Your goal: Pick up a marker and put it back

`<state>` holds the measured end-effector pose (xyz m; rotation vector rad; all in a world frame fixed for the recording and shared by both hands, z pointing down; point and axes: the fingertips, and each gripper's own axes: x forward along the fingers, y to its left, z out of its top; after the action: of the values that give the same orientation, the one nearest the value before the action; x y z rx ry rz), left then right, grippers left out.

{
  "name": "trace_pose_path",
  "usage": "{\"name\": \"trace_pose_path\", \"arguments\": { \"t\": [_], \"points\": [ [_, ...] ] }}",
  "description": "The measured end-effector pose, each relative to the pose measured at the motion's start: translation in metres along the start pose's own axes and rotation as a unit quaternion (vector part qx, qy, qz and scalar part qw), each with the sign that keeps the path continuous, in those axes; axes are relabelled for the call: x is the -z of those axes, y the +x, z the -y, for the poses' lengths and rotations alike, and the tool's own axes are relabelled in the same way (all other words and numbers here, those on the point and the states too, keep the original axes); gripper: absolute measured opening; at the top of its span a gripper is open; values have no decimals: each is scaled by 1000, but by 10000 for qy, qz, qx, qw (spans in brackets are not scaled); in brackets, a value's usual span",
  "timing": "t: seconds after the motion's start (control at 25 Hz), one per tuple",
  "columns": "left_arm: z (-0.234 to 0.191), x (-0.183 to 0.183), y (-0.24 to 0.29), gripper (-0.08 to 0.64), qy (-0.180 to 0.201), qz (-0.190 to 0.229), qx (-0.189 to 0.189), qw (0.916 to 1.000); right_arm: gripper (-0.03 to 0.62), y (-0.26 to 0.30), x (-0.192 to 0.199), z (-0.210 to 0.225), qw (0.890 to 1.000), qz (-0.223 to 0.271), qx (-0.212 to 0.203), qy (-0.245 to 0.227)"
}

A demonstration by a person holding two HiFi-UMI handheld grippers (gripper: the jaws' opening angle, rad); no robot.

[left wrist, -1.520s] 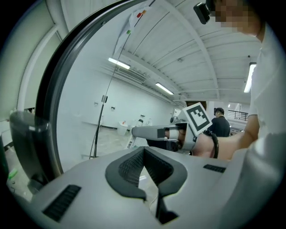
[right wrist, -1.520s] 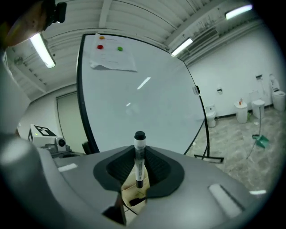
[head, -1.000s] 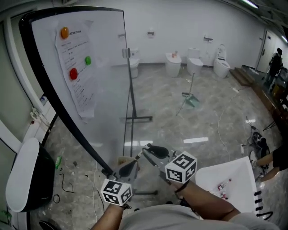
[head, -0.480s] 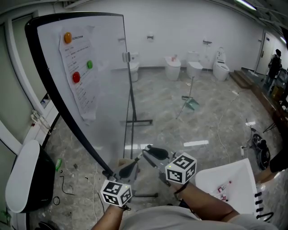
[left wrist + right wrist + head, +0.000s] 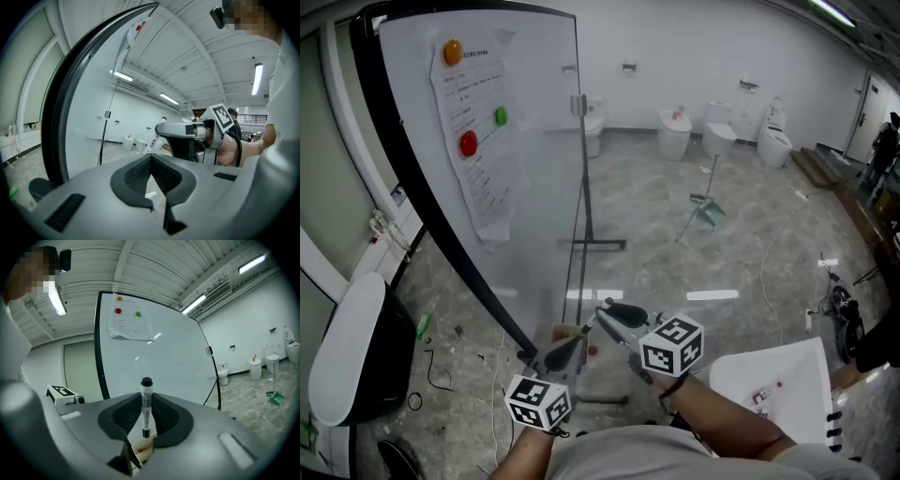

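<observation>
While we face black-framed whiteboard point(image 5: 525, 169), right gripper point(image 5: 146, 400) jaws clamping white black-capped marker point(image 5: 146, 391) upright, left gripper point(image 5: 151, 159) jaws pressed together, empty

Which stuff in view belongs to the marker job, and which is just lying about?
Job:
- marker, upright in the right hand-held gripper
- whiteboard, probably

Lying about:
- toilets
- dustpan
- floor cable
</observation>
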<state>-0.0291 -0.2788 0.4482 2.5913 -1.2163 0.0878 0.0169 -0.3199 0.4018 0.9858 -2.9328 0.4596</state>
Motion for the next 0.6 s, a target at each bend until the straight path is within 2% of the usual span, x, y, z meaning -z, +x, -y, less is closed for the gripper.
{"name": "trace_pose_path", "arguments": {
  "t": [0.28, 0.44, 0.6],
  "points": [
    [-19, 17, -10, 2, -194, -92, -199, 9996, 69, 41, 56, 27, 9975, -672, -76, 224],
    [-19, 22, -14, 2, -157, -99, -276, 9994, 69, 58, 92, 43, 9935, -1045, -134, 430],
    [-19, 29, -16, 2, -306, -140, -302, 9990, 69, 77, 127, 56, 9878, -1372, -209, 712]
  ]
}}
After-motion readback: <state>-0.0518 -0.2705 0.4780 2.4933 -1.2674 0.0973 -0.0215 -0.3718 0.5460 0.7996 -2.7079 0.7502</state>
